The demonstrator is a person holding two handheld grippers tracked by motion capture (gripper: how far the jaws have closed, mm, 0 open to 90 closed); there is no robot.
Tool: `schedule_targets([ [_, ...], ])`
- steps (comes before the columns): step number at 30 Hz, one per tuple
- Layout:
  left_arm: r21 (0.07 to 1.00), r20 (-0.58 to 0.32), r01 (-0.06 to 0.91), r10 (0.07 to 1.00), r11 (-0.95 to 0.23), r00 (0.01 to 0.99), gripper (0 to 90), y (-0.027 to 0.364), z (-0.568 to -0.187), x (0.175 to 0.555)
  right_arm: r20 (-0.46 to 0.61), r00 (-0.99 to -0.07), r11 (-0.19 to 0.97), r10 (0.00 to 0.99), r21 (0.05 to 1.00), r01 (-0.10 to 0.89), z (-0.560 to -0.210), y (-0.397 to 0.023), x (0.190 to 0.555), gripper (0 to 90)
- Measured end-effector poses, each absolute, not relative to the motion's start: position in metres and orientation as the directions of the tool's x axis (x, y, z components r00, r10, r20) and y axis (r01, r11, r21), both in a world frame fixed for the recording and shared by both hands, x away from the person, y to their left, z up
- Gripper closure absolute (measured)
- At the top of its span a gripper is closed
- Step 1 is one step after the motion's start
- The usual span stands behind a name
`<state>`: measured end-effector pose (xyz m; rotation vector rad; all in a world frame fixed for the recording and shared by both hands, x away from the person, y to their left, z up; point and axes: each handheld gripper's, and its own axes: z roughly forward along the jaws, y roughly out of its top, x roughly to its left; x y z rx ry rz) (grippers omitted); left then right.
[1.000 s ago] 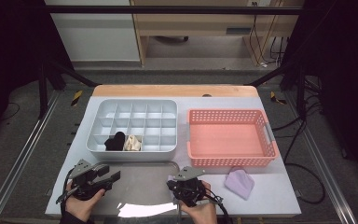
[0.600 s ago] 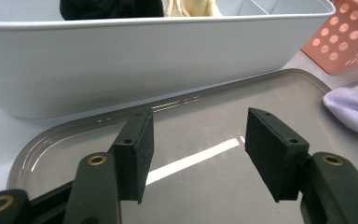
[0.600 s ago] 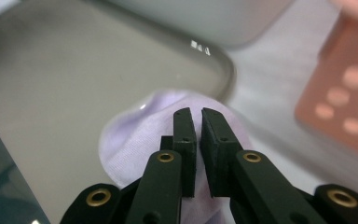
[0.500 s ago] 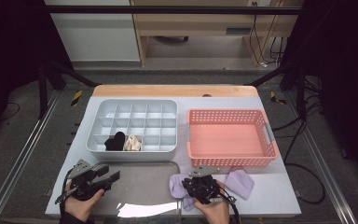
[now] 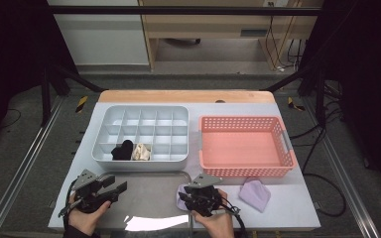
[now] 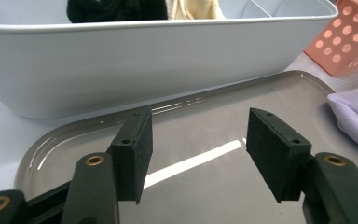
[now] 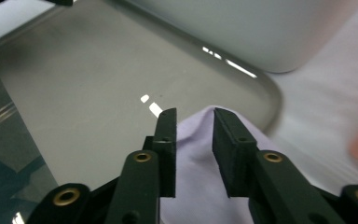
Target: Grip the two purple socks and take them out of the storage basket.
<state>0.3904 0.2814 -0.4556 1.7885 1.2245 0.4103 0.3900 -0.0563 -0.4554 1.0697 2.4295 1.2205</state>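
Already two rolled pieces, a black sock roll and a cream sock roll, sit in neighbouring front compartments of the white plastic divided organiser box. The right gripper has just been opening over a pale lilac soft cloth piece that lies on the right end of the grey shallow tray; the cloth is between the jaws, but the pads seem not to press it. The left gripper waits with jaws wide apart, holding nothing. A second lilac cloth lies on the table near the empty pink plastic basket. I judge the sorting is about half finished.
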Motion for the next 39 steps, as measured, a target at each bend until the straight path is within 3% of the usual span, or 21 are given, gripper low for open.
schedule_targets([
  [5, 0.82, -0.207, 0.565, 0.871, -0.094, 0.445, 38.3, 0.283, -0.454, 0.39, 0.117, -0.7, 0.403, 0.705, 0.746, 0.53, -0.466, -0.042, 0.394, 62.0],
  [7, 0.821, -0.209, 0.564, 0.871, -0.091, 0.445, 38.3, 0.283, -0.454, 0.39, 0.119, -0.697, 0.408, 0.707, 0.736, 0.54, -0.47, -0.04, 0.396, 65.5],
  [11, 0.82, -0.208, 0.565, 0.871, -0.093, 0.446, 38.4, 0.282, -0.454, 0.39, 0.123, -0.705, 0.428, 0.699, 0.717, 0.55, -0.473, -0.037, 0.396, 84.1],
  [16, 0.821, -0.211, 0.563, 0.87, -0.09, 0.446, 38.6, 0.282, -0.453, 0.389, 0.143, -0.729, 0.426, 0.67, 0.73, 0.534, -0.469, -0.033, 0.394, 87.1],
  [19, 0.823, -0.212, 0.561, 0.867, -0.09, 0.45, 38.6, 0.281, -0.452, 0.388, 0.178, -0.768, 0.422, 0.616, 0.748, 0.512, -0.466, -0.022, 0.388, 85.6],
  [26, 0.828, -0.213, 0.553, 0.863, -0.089, 0.458, 38.5, 0.279, -0.449, 0.386, 0.171, -0.804, 0.477, 0.57, 0.728, 0.492, -0.473, -0.009, 0.384, 68.3],
  [32, 0.831, -0.215, 0.548, 0.854, -0.094, 0.474, 38.2, 0.274, -0.445, 0.384, 0.185, -0.783, 0.383, 0.594, 0.791, 0.478, -0.451, -0.035, 0.384, 64.0],
  [39, 0.833, -0.199, 0.536, 0.831, -0.135, 0.519, 38.6, 0.258, -0.433, 0.377, 0.167, -0.695, 0.284, 0.7, 0.828, 0.484, -0.439, -0.095, 0.389, 65.2],
])
